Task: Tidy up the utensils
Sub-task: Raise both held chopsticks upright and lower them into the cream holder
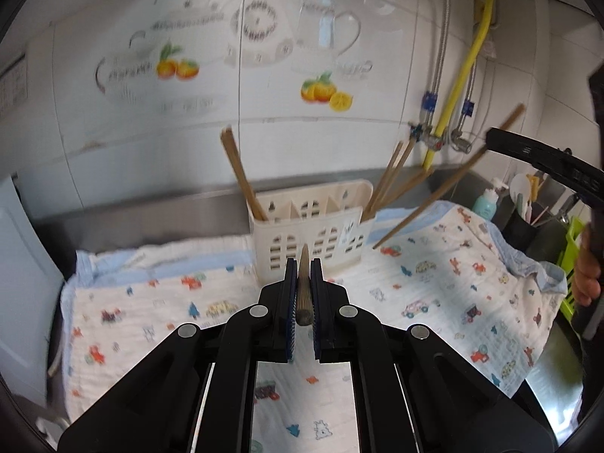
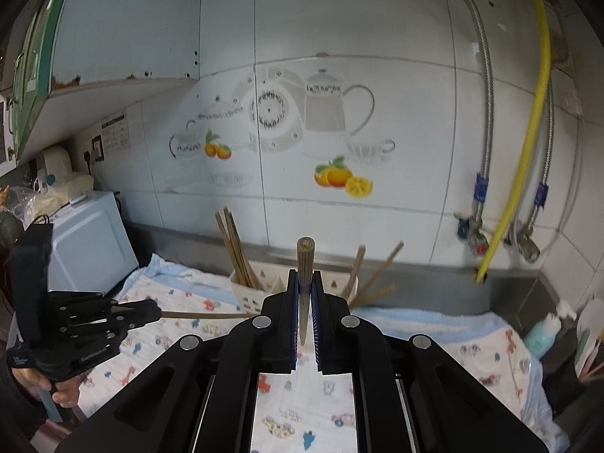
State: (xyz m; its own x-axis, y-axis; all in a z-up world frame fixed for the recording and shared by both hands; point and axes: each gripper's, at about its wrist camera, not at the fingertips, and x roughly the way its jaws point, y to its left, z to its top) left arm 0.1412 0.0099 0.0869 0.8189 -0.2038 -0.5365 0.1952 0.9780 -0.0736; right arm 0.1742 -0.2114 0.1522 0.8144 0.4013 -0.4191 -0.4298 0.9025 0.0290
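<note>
Already several chopsticks (image 1: 241,177) stand in the utensil holder (image 1: 313,234), some in its left compartment and a looser bunch (image 1: 396,173) leaning out of the right one; the middle slots look empty. Two more are not yet stowed. The left gripper (image 1: 304,294) is closed on one chopstick (image 1: 304,287) pointing toward the holder's near wall, and the right gripper (image 2: 304,309) is clamped on another chopstick (image 2: 305,283), held well above the holder's right side. By the look of it the job is well past halfway. The sticks are slim brown wood or bamboo, round at the butt and tapering. The holder is cream plastic with arched cut-outs, sitting on a soft quilted cloth (image 1: 434,264) printed with little cars, over a steel counter (image 1: 151,211).
</note>
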